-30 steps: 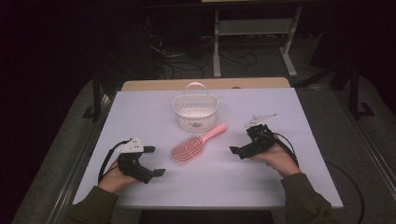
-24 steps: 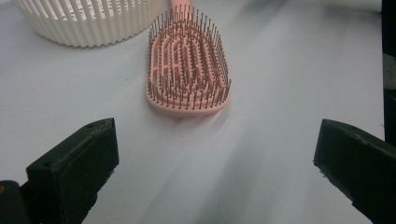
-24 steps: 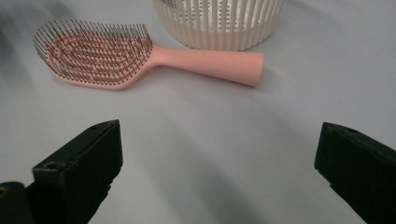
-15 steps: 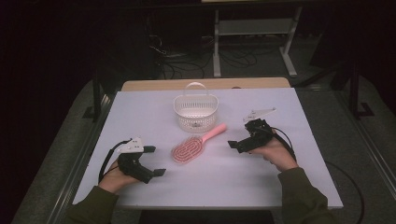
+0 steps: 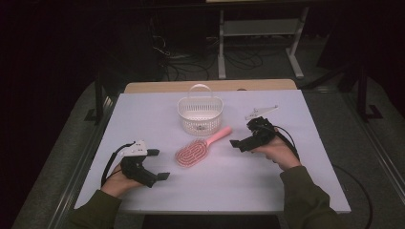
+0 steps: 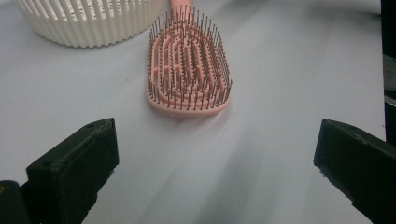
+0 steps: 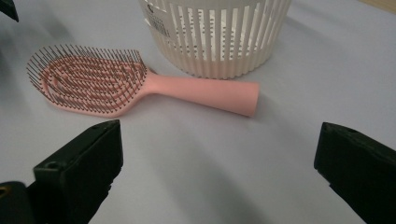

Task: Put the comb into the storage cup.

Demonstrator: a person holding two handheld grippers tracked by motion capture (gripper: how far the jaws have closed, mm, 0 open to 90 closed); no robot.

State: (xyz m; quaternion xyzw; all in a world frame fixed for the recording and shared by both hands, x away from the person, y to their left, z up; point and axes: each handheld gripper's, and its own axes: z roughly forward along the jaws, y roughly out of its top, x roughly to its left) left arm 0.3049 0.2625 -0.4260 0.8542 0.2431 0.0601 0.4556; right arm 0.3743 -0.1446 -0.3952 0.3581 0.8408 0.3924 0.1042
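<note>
A: Quick pass; pink hairbrush [image 5: 199,148] lies mid-frame in the high view, bristles up, on the white desk [image 5: 296,191]; handle points to the upper right, toward the white slatted basket [image 5: 200,112] just above it.

B: Touching the basket?

A: Hard to call; in the right gripper view the brush [image 7: 135,88] handle runs close along the basket [image 7: 215,37] wall, gap or contact unclear; basket top is cut off at the frame edge there.

B: Left gripper?

A: Left gripper [image 5: 160,164] sits lower left in the high view, held by a hand [image 5: 117,183]; jaws spread wide, nothing between them; in the left gripper view the two black jaws stand at the lower left and lower right corners, bare desk between, brush head [image 6: 189,60] upper centre beyond them; its handle is cut off at the top edge; basket [image 6: 88,21] clipped in the upper left corner.

B: Right gripper?

A: Right gripper [image 5: 239,142] is right of centre in the high view, near the handle end, apart from it; in its own view the jaws are wide apart and hold nothing; in the high view the jaws are small and dark, spread hard to judge there; hand [image 5: 277,152] partly hidden under the gripper body.

B: Anything else murky?

A: Small label inside the basket, unreadable; background beyond the desk is dark.
</note>
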